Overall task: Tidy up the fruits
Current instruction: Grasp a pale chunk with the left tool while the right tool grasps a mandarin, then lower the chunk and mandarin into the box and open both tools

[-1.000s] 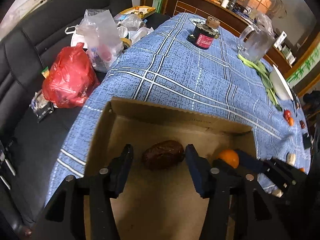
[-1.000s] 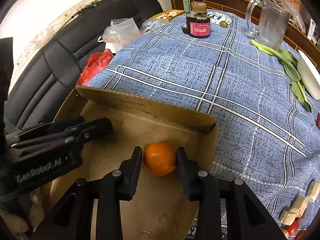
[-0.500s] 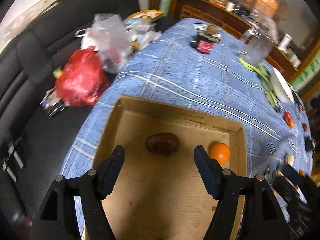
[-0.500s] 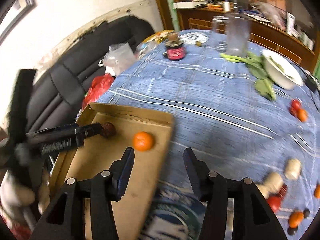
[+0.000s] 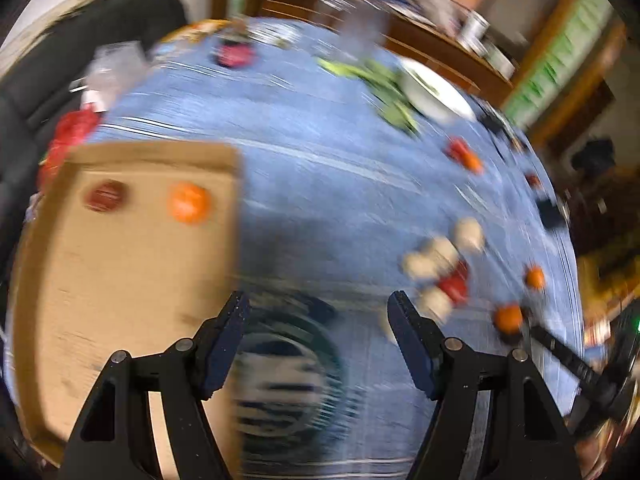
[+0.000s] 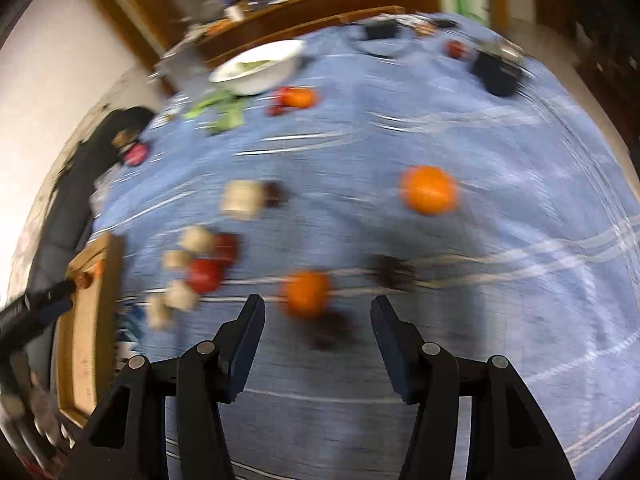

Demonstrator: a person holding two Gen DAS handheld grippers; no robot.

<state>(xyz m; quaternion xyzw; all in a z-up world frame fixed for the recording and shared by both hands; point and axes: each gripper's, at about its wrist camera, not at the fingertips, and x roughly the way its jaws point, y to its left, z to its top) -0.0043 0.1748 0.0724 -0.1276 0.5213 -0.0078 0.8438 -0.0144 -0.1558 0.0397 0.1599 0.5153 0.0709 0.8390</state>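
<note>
Both views are blurred by motion. The cardboard box (image 5: 120, 280) lies at the left and holds a dark red-brown fruit (image 5: 105, 196) and an orange (image 5: 188, 207). My left gripper (image 5: 318, 310) is open and empty above the blue checked cloth, right of the box. My right gripper (image 6: 317, 312) is open and empty just in front of an orange (image 6: 307, 293) on the cloth. A second orange (image 6: 430, 189) lies farther right. Red fruits (image 6: 205, 274) and pale chunks (image 6: 182, 295) lie to the left. The box edge (image 6: 86, 320) shows at far left.
A white bowl (image 6: 258, 66) and green vegetables (image 6: 224, 112) sit at the far side, with a red-and-orange pair (image 6: 294, 98) beside them. Dark small fruits (image 6: 394, 270) lie on the cloth. A black sofa (image 5: 36, 92) with bags stands left of the table.
Both grippers have left the box and swung right over the cloth. The brown fruit and the orange stay in the box. The right gripper now faces the loose fruits.
</note>
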